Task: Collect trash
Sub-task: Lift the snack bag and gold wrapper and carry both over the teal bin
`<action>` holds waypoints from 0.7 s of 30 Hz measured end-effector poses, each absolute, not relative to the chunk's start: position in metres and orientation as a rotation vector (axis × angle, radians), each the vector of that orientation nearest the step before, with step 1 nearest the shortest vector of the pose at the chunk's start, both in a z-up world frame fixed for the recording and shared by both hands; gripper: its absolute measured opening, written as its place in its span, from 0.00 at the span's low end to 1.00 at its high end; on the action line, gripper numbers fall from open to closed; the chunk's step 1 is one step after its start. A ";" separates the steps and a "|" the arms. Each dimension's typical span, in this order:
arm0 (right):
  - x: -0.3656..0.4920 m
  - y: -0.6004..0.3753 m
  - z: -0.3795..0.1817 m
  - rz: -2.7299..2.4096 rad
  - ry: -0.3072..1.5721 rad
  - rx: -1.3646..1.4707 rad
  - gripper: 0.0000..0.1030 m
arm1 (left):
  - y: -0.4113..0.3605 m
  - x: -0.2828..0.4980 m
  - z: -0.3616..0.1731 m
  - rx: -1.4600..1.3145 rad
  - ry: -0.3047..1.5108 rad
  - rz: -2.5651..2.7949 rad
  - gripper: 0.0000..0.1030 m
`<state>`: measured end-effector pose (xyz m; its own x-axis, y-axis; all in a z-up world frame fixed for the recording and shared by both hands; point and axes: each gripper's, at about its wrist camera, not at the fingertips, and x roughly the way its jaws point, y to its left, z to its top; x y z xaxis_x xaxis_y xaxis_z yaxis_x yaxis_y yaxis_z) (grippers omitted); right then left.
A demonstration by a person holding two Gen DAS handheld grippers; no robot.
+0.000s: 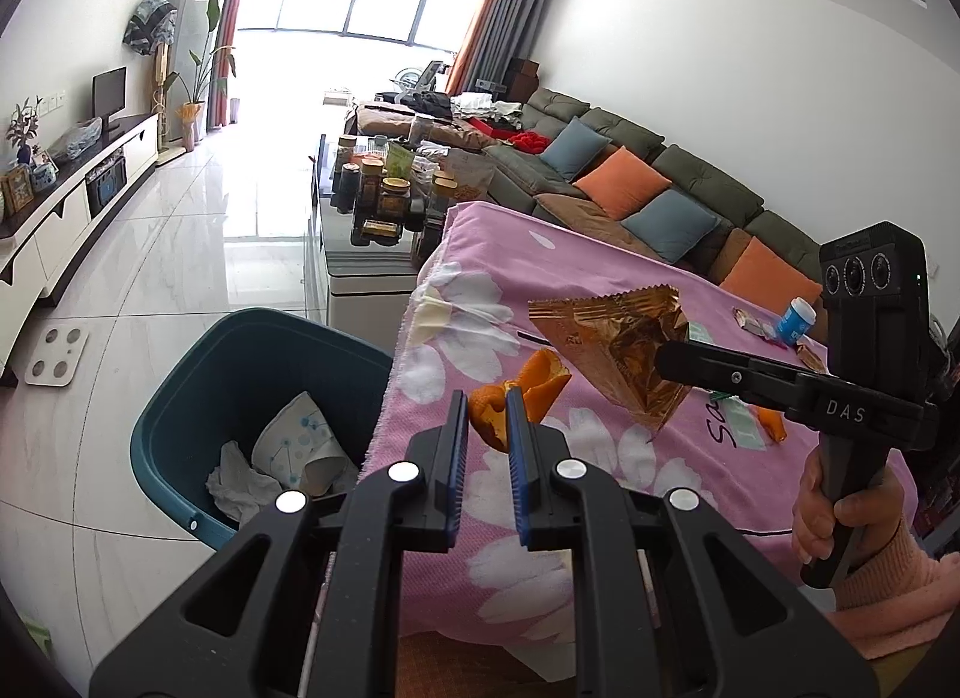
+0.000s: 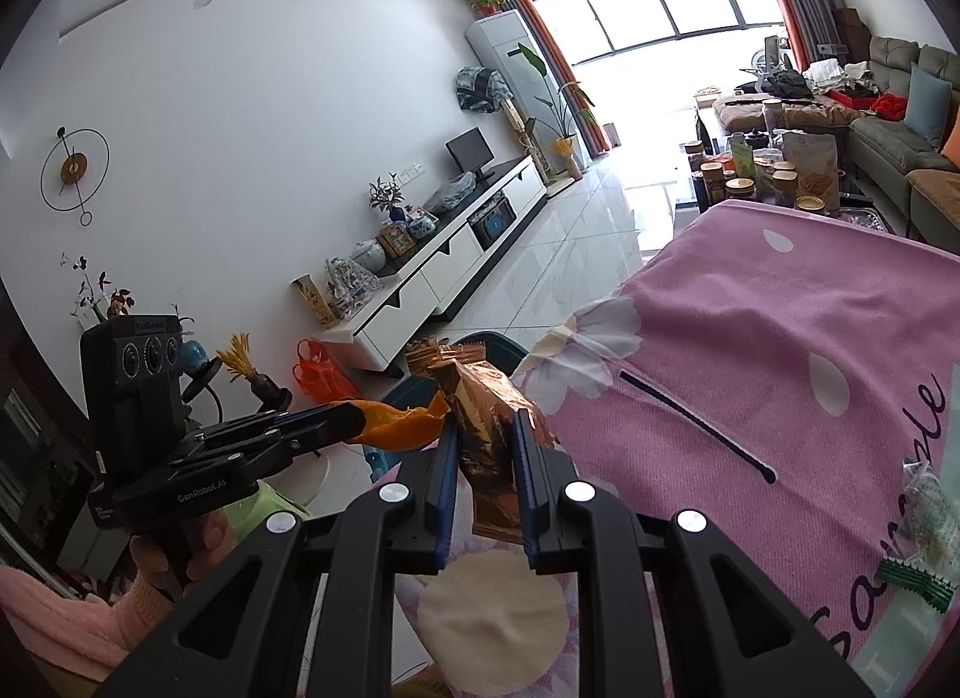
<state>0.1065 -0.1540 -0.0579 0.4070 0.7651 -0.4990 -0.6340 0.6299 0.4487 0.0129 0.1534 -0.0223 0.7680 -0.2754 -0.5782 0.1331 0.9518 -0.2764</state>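
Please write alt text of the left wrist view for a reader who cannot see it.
The left gripper pinches an orange peel above a pink flowered blanket, beside a blue bin holding paper trash. To its right, the right gripper holds a gold wrapper.

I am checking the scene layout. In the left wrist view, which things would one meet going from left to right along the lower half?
White floor scale → teal trash bin → orange peel in the left gripper → gold snack wrapper → right gripper → person's hand.
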 end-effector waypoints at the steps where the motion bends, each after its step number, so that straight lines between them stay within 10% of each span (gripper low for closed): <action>1: 0.107 -0.151 -0.058 0.895 0.738 0.200 0.16 | 0.155 0.012 -0.022 -0.226 0.659 -0.219 0.13; 21: 0.122 -0.111 -0.061 0.971 0.770 0.186 0.16 | 0.184 0.002 -0.018 -0.237 0.653 -0.127 0.13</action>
<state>0.1219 -0.1105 -0.0614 0.3278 0.7989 -0.5042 -0.6733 0.5719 0.4685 0.0021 0.1843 -0.0182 0.7879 -0.1912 -0.5854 0.0426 0.9652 -0.2579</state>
